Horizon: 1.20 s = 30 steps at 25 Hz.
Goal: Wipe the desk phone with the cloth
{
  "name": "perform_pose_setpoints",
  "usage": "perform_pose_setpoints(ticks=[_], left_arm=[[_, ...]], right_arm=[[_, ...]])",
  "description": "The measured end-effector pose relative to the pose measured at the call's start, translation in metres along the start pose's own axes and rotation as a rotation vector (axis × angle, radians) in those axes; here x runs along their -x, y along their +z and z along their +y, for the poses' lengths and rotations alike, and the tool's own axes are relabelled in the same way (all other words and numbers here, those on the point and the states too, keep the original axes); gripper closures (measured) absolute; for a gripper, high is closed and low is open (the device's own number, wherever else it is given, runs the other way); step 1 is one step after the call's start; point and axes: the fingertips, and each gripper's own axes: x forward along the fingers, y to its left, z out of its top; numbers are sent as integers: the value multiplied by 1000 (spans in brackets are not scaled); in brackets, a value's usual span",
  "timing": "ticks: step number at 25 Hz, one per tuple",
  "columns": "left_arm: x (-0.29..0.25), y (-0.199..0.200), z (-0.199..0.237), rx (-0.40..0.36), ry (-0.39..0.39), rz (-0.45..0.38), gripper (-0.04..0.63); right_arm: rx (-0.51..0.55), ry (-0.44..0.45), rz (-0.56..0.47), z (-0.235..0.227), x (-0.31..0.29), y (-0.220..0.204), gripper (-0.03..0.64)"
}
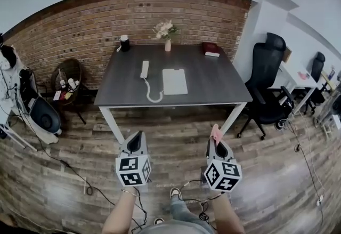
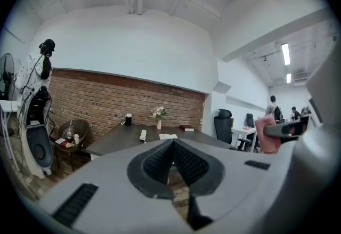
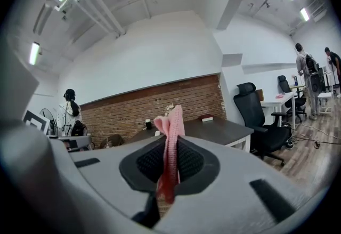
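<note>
So, dark grey desk point(image 1: 213, 83) against a brick wall point(image 1: 85, 30), wood-plank floor point(image 1: 170, 142) under both grippers. One phone point(image 1: 174, 81), white, flat base with the handset point(image 1: 144, 69) lying off beside it on a curly cord, well ahead of the tools. Left gripper point(image 1: 137, 136) is pinched together, nothing in it. Right gripper point(image 1: 216, 142) is clamped on the one pink cloth point(image 1: 215, 132). One vase point(image 1: 168, 45) at the far edge, maybe two black chairs point(image 1: 269, 83) off to the right.
</note>
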Motion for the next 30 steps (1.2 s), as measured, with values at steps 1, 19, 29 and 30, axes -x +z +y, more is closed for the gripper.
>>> perform_pose_setpoints(ticks=[1, 19, 29, 30], left_arm=[[-12, 3, 1, 0, 6, -2, 597], [-188, 58, -10, -28, 117, -16, 597], [-243, 50, 8, -47, 130, 18, 597], [-251, 47, 11, -45, 127, 22, 597]], right_arm=[[-1, 5, 2, -4, -13, 3, 597], [-6, 131, 35, -71, -202, 53, 597], [-48, 111, 77, -91, -260, 35, 597], [-47, 110, 83, -91, -267, 33, 597]])
